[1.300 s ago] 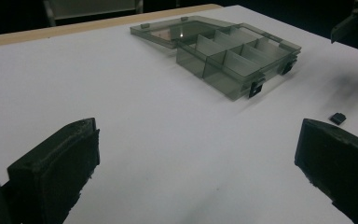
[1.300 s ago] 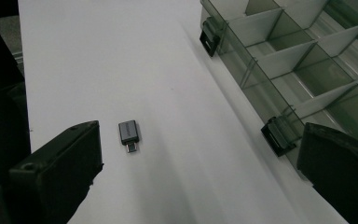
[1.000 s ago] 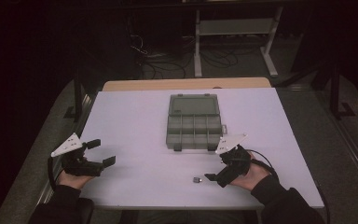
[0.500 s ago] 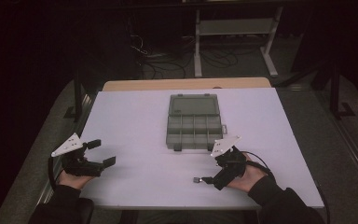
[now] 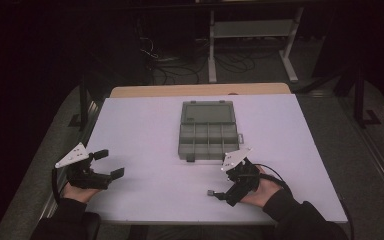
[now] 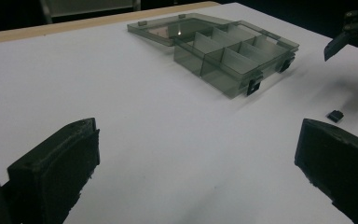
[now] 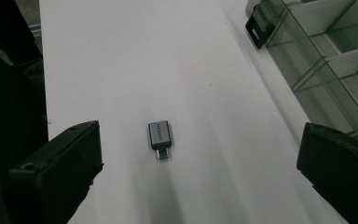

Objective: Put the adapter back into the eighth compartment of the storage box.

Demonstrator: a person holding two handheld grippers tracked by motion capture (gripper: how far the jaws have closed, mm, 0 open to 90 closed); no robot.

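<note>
High view: one adapter (image 5: pixel 211 192), one organizer box (image 5: pixel 207 132).

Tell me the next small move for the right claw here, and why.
Probably lower the right claw straight down and close on the small grey adapter. Its jaws stand wide open with the adapter lying flat on the white table between and just ahead of them, untouched, and the open compartment box sits close by.

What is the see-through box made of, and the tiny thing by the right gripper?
The organizer box looks like smoky, glossy clear plastic: the table shows through its walls and dividers. Its latches look like opaque black plastic. The small adapter seems to have a matte grey shell, maybe metal, with a shiny metal plug tip.
</note>
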